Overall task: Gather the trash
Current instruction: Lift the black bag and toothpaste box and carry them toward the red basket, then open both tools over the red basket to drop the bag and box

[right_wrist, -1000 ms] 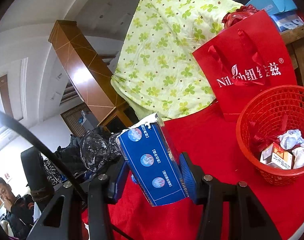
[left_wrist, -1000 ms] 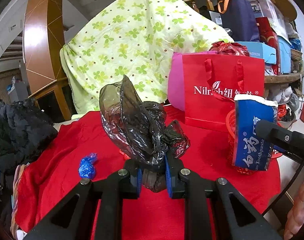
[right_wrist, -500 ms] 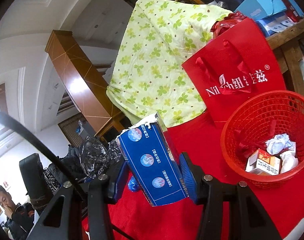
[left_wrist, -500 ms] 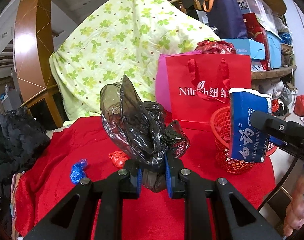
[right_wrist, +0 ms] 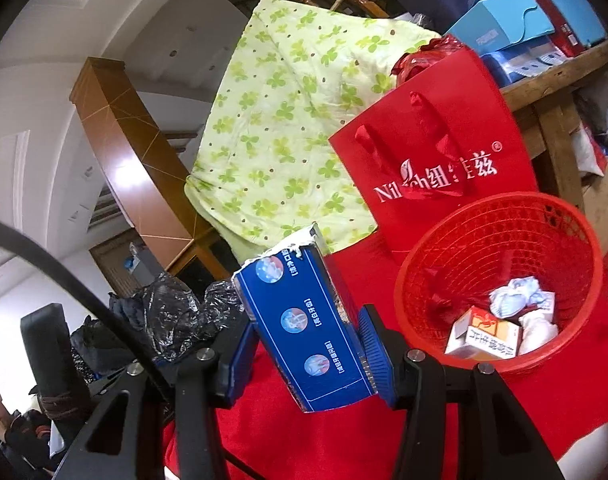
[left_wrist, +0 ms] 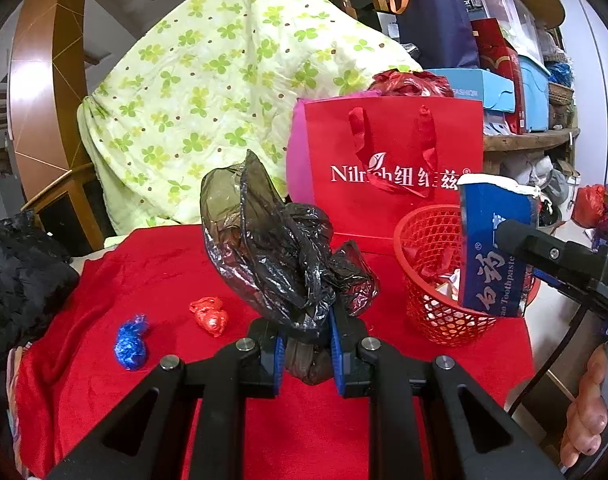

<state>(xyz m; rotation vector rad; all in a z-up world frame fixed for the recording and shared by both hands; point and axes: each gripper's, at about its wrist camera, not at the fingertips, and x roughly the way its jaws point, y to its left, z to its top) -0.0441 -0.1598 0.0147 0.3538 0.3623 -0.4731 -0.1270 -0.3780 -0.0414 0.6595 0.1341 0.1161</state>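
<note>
**Two tools loaded, one basket, two wrappers loose**

My left tool (left_wrist: 307,354) is clamped tight on one crumpled black plastic bag (left_wrist: 279,256), which stands up out of the jaws above the red surface (left_wrist: 155,276). My right tool (right_wrist: 310,354) grips one blue toothpaste box (right_wrist: 308,324) across its sides, jaws partway apart, box tilted with its torn white end up. From the left view that box (left_wrist: 492,248) hangs just in front of the one red mesh basket (left_wrist: 428,264). Counting inside the basket (right_wrist: 500,216): one orange-and-white carton (right_wrist: 484,338), plus crumpled white paper, count unclear. On the cloth, two foil wrappers lie apart: one blue (left_wrist: 131,342), one red (left_wrist: 209,316), both left of the bag. One red gift bag (left_wrist: 396,168) stands touching the basket's far side. Bare cloth is open between wrappers and basket; the surface's right edge drops off just beyond the basket.
</note>
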